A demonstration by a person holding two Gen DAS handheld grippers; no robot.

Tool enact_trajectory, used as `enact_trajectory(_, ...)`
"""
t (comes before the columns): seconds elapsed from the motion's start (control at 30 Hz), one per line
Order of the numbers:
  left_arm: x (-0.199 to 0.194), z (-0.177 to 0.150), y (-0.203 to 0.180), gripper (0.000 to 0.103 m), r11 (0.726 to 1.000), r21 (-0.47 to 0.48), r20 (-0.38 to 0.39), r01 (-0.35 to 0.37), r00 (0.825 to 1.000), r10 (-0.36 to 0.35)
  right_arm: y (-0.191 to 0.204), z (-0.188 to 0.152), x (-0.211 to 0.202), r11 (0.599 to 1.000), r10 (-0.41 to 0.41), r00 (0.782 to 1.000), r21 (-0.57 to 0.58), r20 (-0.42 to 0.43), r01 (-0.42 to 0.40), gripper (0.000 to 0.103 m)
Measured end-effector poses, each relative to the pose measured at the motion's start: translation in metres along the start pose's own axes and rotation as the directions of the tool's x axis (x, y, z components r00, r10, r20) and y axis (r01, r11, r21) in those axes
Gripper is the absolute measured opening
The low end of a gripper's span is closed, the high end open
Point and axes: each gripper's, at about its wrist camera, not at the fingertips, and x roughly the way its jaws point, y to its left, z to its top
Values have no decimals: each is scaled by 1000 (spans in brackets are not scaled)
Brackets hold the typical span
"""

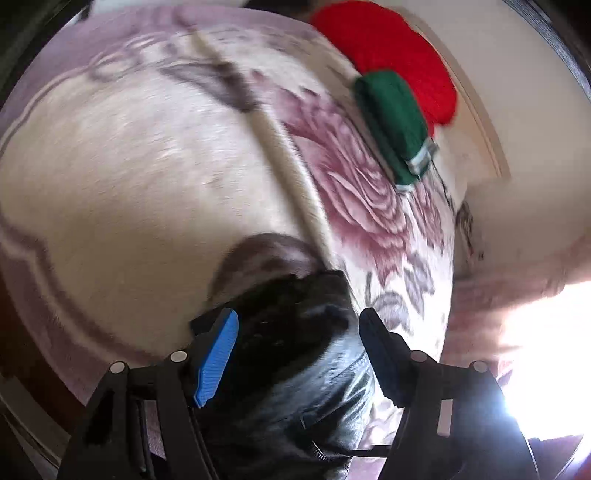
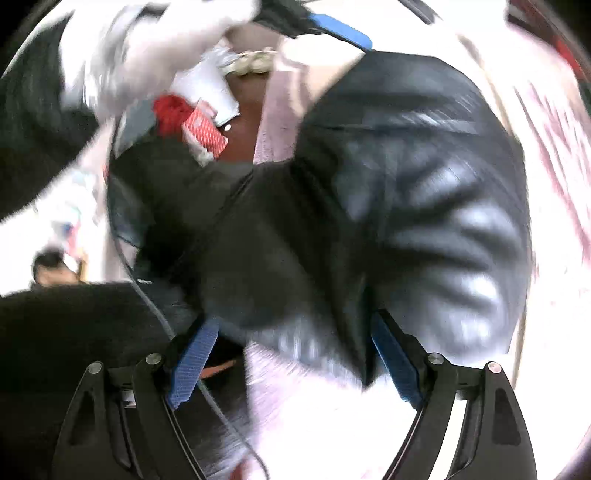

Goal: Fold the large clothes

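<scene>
A black leather jacket [image 1: 291, 354] lies on a floral blanket [image 1: 129, 166]. In the left wrist view its dark edge sits between the spread fingers of my left gripper [image 1: 299, 325], which is open over it. In the right wrist view the jacket [image 2: 388, 192] fills the middle, bunched and shiny. My right gripper [image 2: 291, 332] is open, its blue pads [image 2: 192, 365] wide apart with the jacket's fold lying between them. The other gripper's blue pad [image 2: 343, 31] shows at the top, held by a white-gloved hand [image 2: 147, 48]. Both views are motion-blurred.
A folded red garment [image 1: 391, 51] and a folded green garment [image 1: 395, 122] lie at the far right of the blanket. Strong glare [image 1: 546, 354] fills the right edge. A red patterned box [image 2: 203, 136] and clutter sit beyond the jacket. A thin cable [image 2: 155, 306] runs at lower left.
</scene>
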Motion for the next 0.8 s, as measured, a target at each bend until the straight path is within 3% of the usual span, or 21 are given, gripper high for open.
enact_trajectory(0.07,1,-8,-13,36,999,44,-22,8,1000,-7,-14,-32,-40,983,51,997,172,66,-61,86)
enact_trajectory(0.1,8,-10,-16,33,998,60,-50,0,999,3,-13,-59,-59,967,64,993,238,97,-86,86)
enact_trajectory(0.13,18,-15,-15,29,996,82,-82,-21,996,28,-32,-68,-73,926,73,986,357,148,-122,86)
enact_trajectory(0.17,23,-20,-11,27,994,97,-92,-52,994,61,-42,-67,-76,886,52,984,447,169,-124,79)
enact_trajectory(0.2,32,-25,-4,27,992,96,-101,-85,990,94,-61,-55,-76,845,35,983,520,183,-127,62)
enact_trajectory(0.27,44,-33,17,28,994,60,-126,-93,987,100,-93,-50,-70,767,-11,988,635,155,-91,54)
enact_trajectory(0.33,48,-37,36,30,997,27,-134,-77,988,80,-122,-23,-61,717,-44,990,694,132,-61,46)
enact_trajectory(0.4,55,-38,51,32,999,6,-131,-50,990,50,-131,14,-20,691,-62,995,723,73,-10,42)
enact_trajectory(0.47,61,-38,53,31,998,20,-136,-58,989,60,-129,39,20,696,-96,995,714,-16,79,43)
enact_trajectory(0.53,61,-40,52,31,997,30,-134,-65,989,69,-132,47,35,693,-97,994,713,-52,105,44)
enact_trajectory(0.6,47,-38,54,31,1000,-23,-127,-3,992,0,-134,50,27,720,-41,998,691,-54,67,54)
enact_trajectory(0.67,25,-37,58,35,994,-79,-103,73,991,-81,-145,45,-2,743,107,994,665,1,-81,61)
enact_trajectory(0.7,13,-38,59,39,990,-103,-77,97,992,-105,-152,43,-10,746,131,991,656,29,-118,76)
enact_trajectory(0.73,4,-39,58,54,987,-121,-46,103,993,-109,-163,43,-24,765,140,988,626,68,-151,83)
enact_trajectory(0.77,-10,-42,59,70,985,-140,-2,103,995,-104,-170,45,-29,779,141,987,606,81,-161,90)
enact_trajectory(0.8,-23,-46,62,72,980,-165,46,114,993,-108,-185,50,-29,804,161,983,565,90,-183,90)
